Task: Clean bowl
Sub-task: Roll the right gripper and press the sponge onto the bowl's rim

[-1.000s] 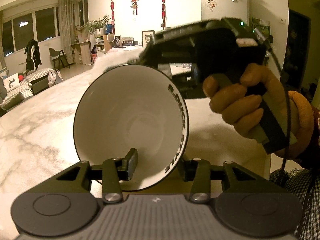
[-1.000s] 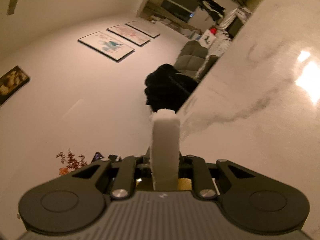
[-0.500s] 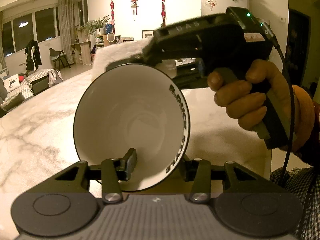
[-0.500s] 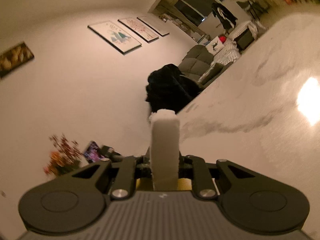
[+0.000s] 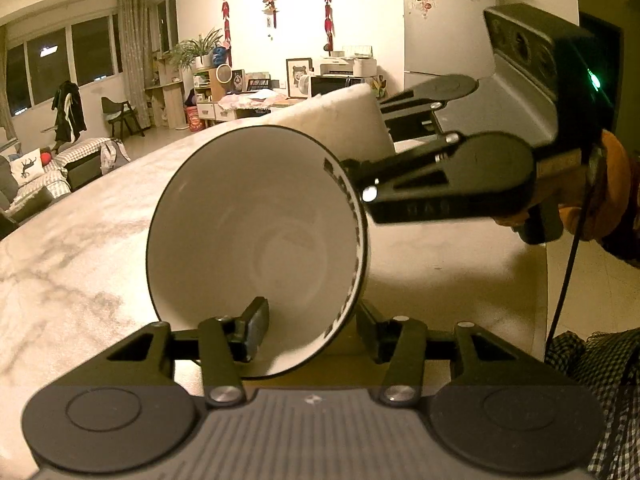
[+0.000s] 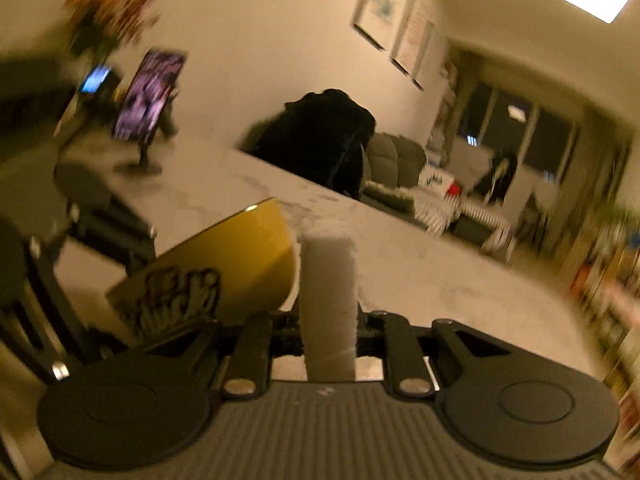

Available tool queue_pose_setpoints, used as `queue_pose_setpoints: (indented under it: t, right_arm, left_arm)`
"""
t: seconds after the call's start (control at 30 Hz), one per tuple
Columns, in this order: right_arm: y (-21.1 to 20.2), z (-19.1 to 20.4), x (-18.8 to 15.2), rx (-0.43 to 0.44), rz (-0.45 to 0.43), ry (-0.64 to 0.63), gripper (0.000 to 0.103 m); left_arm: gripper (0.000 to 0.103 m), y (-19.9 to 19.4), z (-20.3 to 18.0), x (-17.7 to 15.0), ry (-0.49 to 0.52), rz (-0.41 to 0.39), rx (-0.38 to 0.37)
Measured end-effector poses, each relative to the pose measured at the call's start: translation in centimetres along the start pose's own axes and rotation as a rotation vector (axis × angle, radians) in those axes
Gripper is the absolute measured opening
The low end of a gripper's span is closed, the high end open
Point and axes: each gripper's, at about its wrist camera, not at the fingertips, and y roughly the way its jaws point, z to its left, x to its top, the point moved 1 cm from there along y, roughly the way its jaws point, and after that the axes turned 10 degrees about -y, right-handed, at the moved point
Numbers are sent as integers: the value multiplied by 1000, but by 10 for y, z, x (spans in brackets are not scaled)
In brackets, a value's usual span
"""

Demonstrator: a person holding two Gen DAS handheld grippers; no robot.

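A bowl (image 5: 256,232), white inside with a black-lettered rim, stands tilted on its edge facing the left wrist camera. My left gripper (image 5: 312,320) grips its lower wall, one finger (image 5: 256,320) inside and the other behind; the jaws are opening with the wall between them. My right gripper (image 5: 380,136), held in a person's hand (image 5: 592,200), is shut on a white sponge (image 5: 340,120) just behind the bowl's upper right rim. In the blurred right wrist view the sponge (image 6: 328,304) sticks out of the right gripper (image 6: 328,328), beside the bowl's yellow outside (image 6: 224,264).
The bowl hovers over a marble table (image 5: 80,260) whose edge curves at the right. A phone on a stand (image 6: 148,96) sits at the table's far corner, with a dark-draped chair (image 6: 320,140) behind the table. A cable (image 5: 568,264) hangs from the right gripper.
The right gripper has rolled over and swung from above the bowl to its right side, sponge still clamped. The left gripper and bowl have stayed put.
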Motion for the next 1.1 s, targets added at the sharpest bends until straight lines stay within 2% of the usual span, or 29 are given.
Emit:
queue_pose_setpoints:
  t: [0.23, 0.37, 0.57, 0.9, 1.1]
  right_arm:
    - [3, 29, -5, -124, 30, -375, 18]
    - [0, 36, -4, -192, 12, -506, 18]
    - [-4, 41, 1, -235, -19, -599, 19]
    - [8, 40, -10, -206, 18, -599, 19]
    - [8, 42, 1, -230, -16, -621, 19]
  left_arm:
    - [49, -1, 2, -1, 1, 0, 1]
    - [49, -2, 2, 0, 1, 1, 0]
    - [50, -1, 3, -3, 2, 0, 1]
    - [50, -3, 2, -4, 0, 1, 0]
    - [50, -7, 2, -3, -2, 1, -2]
